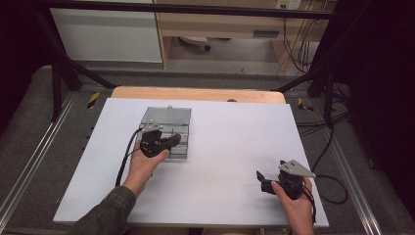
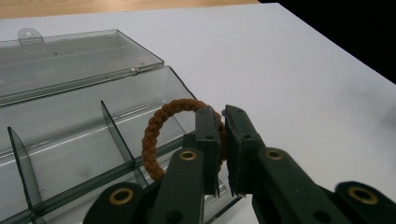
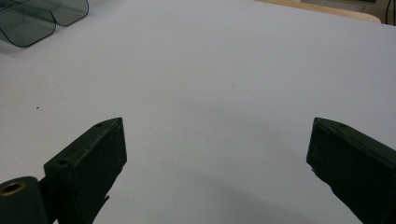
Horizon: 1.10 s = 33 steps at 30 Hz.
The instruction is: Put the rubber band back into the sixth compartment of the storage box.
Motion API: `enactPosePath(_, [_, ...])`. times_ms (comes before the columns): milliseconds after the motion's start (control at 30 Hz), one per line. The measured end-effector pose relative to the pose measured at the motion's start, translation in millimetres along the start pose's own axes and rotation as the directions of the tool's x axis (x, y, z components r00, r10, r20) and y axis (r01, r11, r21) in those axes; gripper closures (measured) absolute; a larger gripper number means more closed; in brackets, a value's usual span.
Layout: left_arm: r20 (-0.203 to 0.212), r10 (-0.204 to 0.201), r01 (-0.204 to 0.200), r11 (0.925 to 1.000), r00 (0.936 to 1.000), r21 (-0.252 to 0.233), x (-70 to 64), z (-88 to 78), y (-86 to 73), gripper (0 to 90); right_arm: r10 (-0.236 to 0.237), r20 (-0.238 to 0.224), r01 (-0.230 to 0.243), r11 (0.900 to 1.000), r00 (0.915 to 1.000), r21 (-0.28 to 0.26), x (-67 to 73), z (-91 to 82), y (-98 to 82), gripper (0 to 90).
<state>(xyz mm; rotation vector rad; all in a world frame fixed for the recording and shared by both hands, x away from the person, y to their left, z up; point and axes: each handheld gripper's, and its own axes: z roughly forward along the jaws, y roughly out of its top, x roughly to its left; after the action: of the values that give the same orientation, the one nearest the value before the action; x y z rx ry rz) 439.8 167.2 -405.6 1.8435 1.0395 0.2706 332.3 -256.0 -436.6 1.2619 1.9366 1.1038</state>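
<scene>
From the high view, the left gripper [image 1: 172, 140] hangs over the clear plastic box [image 1: 166, 117] near the far left of the white desk [image 1: 225, 147], its lid folded open toward the far edge. The right gripper [image 1: 264, 180] rests well apart, near the desk's front right, holding nothing.

In the left gripper view, the jaws are pinched on a brown braided ring [image 2: 161, 135], gripping one side of the loop while the rest stands out over the end compartment of the box [image 2: 84, 140]. The hold looks narrow to me: if the ring swings or twists in the grip, it could land across a divider [image 2: 116, 135] rather than dropping cleanly into a compartment, or slip out onto the desk beside the box. A low jaw could also knock the light box and shove it.

In the right gripper view, the jaws are spread wide over bare desk [image 3: 224, 70], the corner of the box [image 3: 37, 18] far off. It is too far away to steady the box if it slides.
</scene>
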Motion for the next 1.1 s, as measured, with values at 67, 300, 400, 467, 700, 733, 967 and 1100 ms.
enactPosePath(67, [-0.001, 0.002, -0.002, 1.0, 1.0, 0.0, -0.6, 0.7, -0.3, 84.1, 0.001, 0.001, -0.001, 1.0, 1.0, 0.0, -0.1, 0.1, 0.0, 4.9])
enactPosePath(300, [-0.001, 0.007, -0.007, 0.9999, 1.0, 0.015, -1.4, 2.9, -1.3, 84.1, 0.001, -0.004, -0.001, 1.0, 1.0, -0.001, 0.0, -0.1, 0.1, 5.5])
enactPosePath(400, [0.0, 0.005, -0.005, 0.9998, 1.0, 0.019, -1.8, 3.9, -1.8, 84.0, 0.0, -0.004, 0.0, 1.0, 1.0, 0.0, 0.2, 0.2, 0.1, 5.5])
enactPosePath(467, [0.005, 0.004, -0.004, 0.9997, 1.0, 0.023, -2.2, 4.7, -2.0, 84.0, 0.002, -0.004, -0.002, 1.0, 1.0, 0.0, 0.0, 0.1, 0.0, 5.4])
enactPosePath(700, [0.003, 0.006, -0.006, 0.9995, 1.0, 0.031, -2.7, 6.1, -3.9, 83.9, 0.004, -0.003, -0.004, 1.0, 1.0, 0.002, 0.7, 0.7, 0.0, 5.0])
enactPosePath(733, [0.002, 0.001, -0.001, 0.9995, 1.0, 0.031, -3.0, 6.7, -4.5, 83.9, 0.004, -0.003, -0.004, 1.0, 1.0, 0.002, 0.7, 0.7, 0.0, 5.0])
enactPosePath(967, [0.008, -0.001, 0.001, 0.9988, 1.0, 0.049, -6.0, 10.0, -9.3, 83.8, 0.002, -0.003, -0.002, 1.0, 1.0, 0.001, 0.1, 0.4, -0.1, 5.0])
enactPosePath(1100, [-0.002, 0.003, -0.003, 0.9987, 1.0, 0.051, -7.5, 10.3, -11.1, 83.8, 0.001, -0.004, -0.001, 1.0, 1.0, 0.0, 0.2, 0.5, 0.0, 5.0])
